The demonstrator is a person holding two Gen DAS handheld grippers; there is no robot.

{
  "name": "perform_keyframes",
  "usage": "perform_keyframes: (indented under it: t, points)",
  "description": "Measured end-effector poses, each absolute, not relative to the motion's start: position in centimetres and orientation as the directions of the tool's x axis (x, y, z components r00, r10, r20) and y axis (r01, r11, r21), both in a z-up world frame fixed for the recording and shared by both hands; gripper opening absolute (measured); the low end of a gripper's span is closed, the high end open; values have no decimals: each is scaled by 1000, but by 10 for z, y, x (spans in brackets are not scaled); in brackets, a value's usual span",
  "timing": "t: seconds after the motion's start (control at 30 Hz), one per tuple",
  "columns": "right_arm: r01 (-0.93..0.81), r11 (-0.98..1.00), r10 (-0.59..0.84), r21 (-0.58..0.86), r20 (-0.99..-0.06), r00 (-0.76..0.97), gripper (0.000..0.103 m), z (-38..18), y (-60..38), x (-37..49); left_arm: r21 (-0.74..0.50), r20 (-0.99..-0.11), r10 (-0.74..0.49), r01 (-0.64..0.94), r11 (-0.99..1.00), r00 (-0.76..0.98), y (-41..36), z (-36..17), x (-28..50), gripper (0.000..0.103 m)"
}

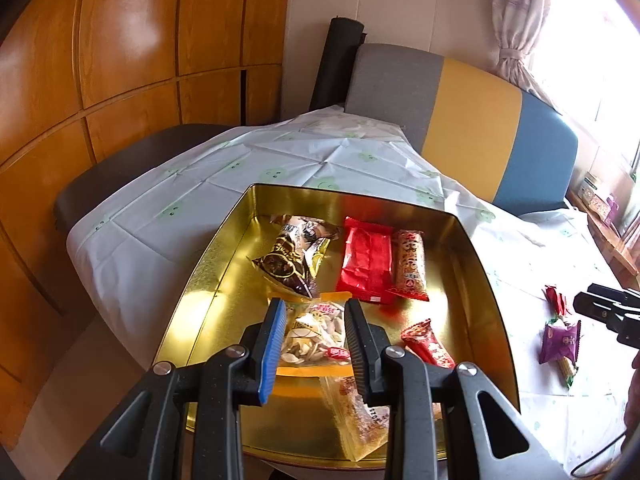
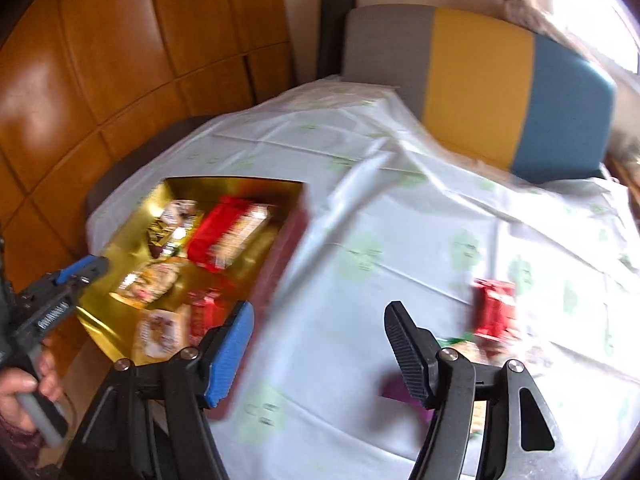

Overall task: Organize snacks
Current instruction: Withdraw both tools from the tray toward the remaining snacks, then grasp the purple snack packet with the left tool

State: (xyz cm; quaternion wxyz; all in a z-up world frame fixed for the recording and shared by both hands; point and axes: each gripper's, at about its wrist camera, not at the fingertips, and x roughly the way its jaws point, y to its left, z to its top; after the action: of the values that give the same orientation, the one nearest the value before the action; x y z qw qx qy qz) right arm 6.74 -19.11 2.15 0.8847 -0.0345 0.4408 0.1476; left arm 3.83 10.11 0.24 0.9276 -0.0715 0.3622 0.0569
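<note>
A gold tin tray [image 1: 472, 240] holds several snacks: a brown-gold packet [image 1: 284, 260], a red packet [image 1: 366, 264], a patterned bar [image 1: 410, 264] and a red candy [image 1: 426, 344]. A clear seed bag with orange edges [image 1: 314, 332] lies flat in it. My left gripper [image 1: 316, 320] hovers over that bag with a narrow gap, and its pads do not press on the bag. My right gripper [image 2: 320, 312] stands open and empty over the white cloth beside the tray [image 2: 236, 182]. Loose on the cloth are a red packet [image 2: 494, 308] and a purple packet [image 1: 560, 340].
The white cloth with green prints [image 1: 280, 152] covers the table and drops off at the left. A grey, yellow and blue cushion [image 1: 472, 128] stands behind it. Wooden cupboard doors [image 1: 120, 60] fill the left. A hand [image 2: 24, 392] holds the left gripper [image 2: 94, 266].
</note>
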Motion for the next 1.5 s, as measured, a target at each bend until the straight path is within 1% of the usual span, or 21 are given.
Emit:
perform_keyframes:
  t: [0.2, 0.3, 0.47, 0.57, 0.67, 0.77, 1.03, 1.27, 1.5]
  points:
    - [-195, 981, 107, -7, -815, 569, 69, 18, -253, 65, -82, -687, 38, -130, 988, 725, 94, 1, 39, 30]
    - [-112, 993, 29, -43, -821, 570, 69, 15, -291, 65, -71, -688, 33, -112, 991, 725, 88, 1, 39, 30]
    - [124, 992, -101, -37, -822, 561, 69, -1, -371, 65, -51, -682, 16, -70, 996, 731, 73, 5, 39, 30]
    - [306, 952, -150, 1, -870, 469, 69, -18, -412, 68, -38, -684, 2, -38, 999, 730, 62, 7, 39, 30]
    - [381, 924, -163, 25, -876, 453, 69, -20, -432, 67, -27, -684, -15, -5, 1000, 729, 48, 9, 40, 30]
    - [400, 916, -154, 35, -889, 431, 69, -23, -437, 67, -15, -684, -31, 29, 999, 729, 36, 12, 41, 30]
    - [362, 932, -150, 18, -891, 429, 69, -25, -424, 67, 1, -692, -92, 128, 992, 716, -1, 15, 43, 30]
    - [376, 926, -141, 41, -885, 443, 71, -21, -427, 65, 10, -695, -153, 223, 975, 702, -35, 17, 42, 30]
    - [375, 926, -142, 44, -879, 455, 71, -18, -426, 64, -13, -720, -225, 311, 950, 657, -66, 15, 41, 30]
